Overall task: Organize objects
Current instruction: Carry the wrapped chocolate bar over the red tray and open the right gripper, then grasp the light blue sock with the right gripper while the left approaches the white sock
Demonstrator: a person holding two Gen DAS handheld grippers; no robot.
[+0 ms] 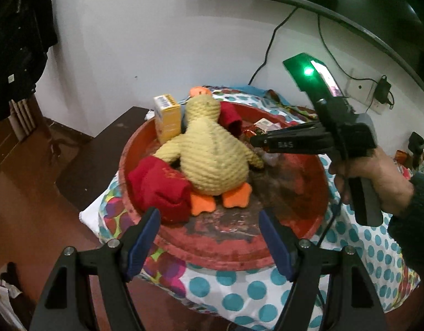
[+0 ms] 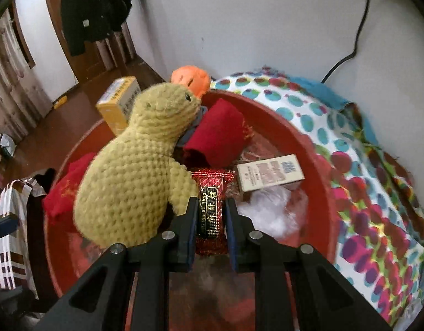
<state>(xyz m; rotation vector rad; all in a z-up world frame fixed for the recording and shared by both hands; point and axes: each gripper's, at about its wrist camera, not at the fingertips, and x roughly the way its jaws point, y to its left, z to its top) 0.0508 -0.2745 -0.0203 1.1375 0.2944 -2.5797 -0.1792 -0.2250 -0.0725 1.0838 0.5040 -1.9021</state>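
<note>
A red round basin (image 1: 225,251) (image 2: 319,149) holds a yellow knitted duck (image 1: 209,149) (image 2: 134,171), red cloth bundles (image 1: 162,190) (image 2: 220,135), a yellow box (image 1: 167,118) (image 2: 120,102), a beige box (image 2: 269,172) and a red snack packet (image 2: 212,207). My right gripper (image 2: 211,207) is shut on the red snack packet, beside the duck; it also shows in the left wrist view (image 1: 253,140). My left gripper (image 1: 210,220) is open and empty over the basin's near rim.
The basin stands on a polka-dot cloth (image 1: 256,289) (image 2: 377,193) against a white wall. A clear plastic bag (image 2: 272,209) lies in the basin. Brown floor (image 1: 27,193) lies to the left. Cables (image 1: 267,52) hang behind.
</note>
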